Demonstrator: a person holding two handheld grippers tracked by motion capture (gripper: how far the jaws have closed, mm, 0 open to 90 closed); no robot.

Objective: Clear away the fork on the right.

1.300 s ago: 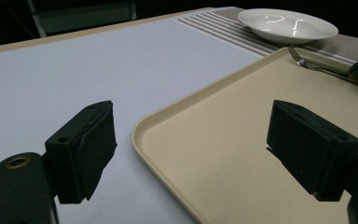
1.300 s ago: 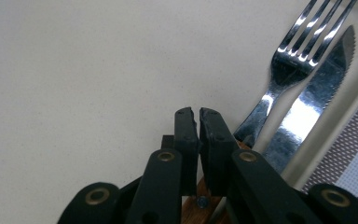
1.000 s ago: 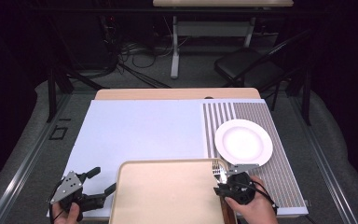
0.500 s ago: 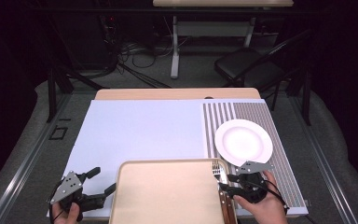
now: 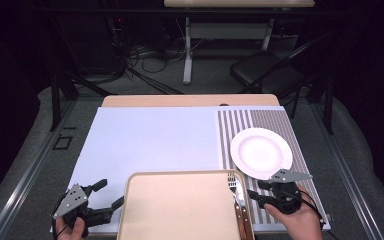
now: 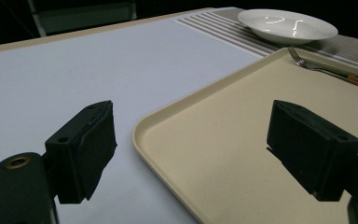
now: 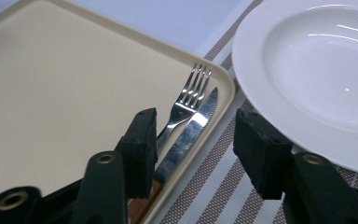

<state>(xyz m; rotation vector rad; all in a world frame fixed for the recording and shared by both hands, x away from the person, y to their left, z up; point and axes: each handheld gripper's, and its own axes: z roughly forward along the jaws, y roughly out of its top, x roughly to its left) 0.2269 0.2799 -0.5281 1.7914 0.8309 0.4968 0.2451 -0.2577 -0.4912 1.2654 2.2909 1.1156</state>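
Right gripper (image 5: pixel 258 192) slid right since a second ago — off tray edge, onto striped mat (image 5: pixel 275 120), just beside plate (image 5: pixel 261 153). Fingers apart, holding nothing. Fork (image 7: pixel 188 100) and knife (image 7: pixel 186 135) lay side by side in tray (image 5: pixel 180 210), along right rim, under left finger (image 7: pixel 142 140). Looked like grab not made yet — gripper likely lining up for knife. Left gripper (image 5: pixel 105 195) stayed put at tray's left edge on tabletop (image 5: pixel 150 135), fingers wide apart, empty.

A lab: cables (image 5: pixel 145 62) tangle under black-draped benches behind the test table (image 5: pixel 150 135).
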